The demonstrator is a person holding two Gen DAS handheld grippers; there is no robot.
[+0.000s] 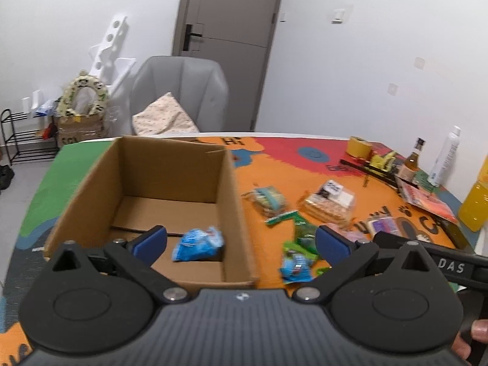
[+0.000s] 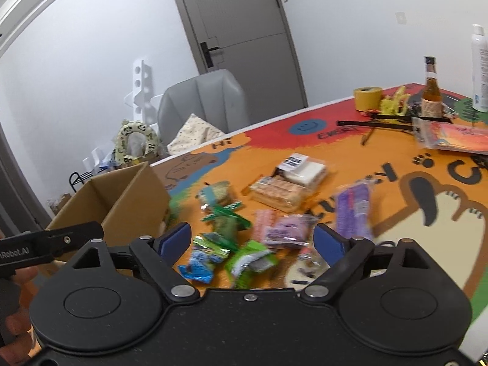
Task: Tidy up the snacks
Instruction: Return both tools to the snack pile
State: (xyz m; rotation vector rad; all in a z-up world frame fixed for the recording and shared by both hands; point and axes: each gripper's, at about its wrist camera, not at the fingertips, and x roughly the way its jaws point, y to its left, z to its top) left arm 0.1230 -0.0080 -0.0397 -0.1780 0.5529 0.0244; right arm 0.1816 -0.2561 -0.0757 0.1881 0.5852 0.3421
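Left gripper [image 1: 241,242] spread wide, nothing between the blue pads [image 1: 149,242], held above the near rim of the open cardboard box [image 1: 170,164]. One blue snack packet [image 1: 198,244] lies on the box floor by the near right corner. Right gripper [image 2: 251,241] also wide open and empty, hovering over the loose pile of snacks on the table mat [image 2: 396,244].

Just ahead of the right gripper: blue packet [image 2: 199,262], green-white packet [image 2: 250,260], crumpled green wrappers [image 2: 227,224]. Slightly further: small purple packet [image 2: 286,228] and long purple packet [image 2: 355,210], side by side, motion-blurred. Beyond those, a clear cracker pack [image 2: 279,193] touching a white wrapped block with dark label [image 2: 302,167]; to its left a small teal-banded cookie pack [image 2: 216,195]. All of these sit outside the box, to its right.

Far side of table: yellow tape roll [image 2: 367,96], yellow toy [image 2: 395,103], amber glass bottle [image 2: 431,91], white spray can [image 2: 480,70], pink-orange flat package [image 2: 457,137]. In the left wrist view an orange juice bottle [image 1: 474,198] stands at the right edge.

Behind the table: grey chair [image 1: 183,91] with a cushion [image 1: 164,116], grey door [image 1: 231,42].
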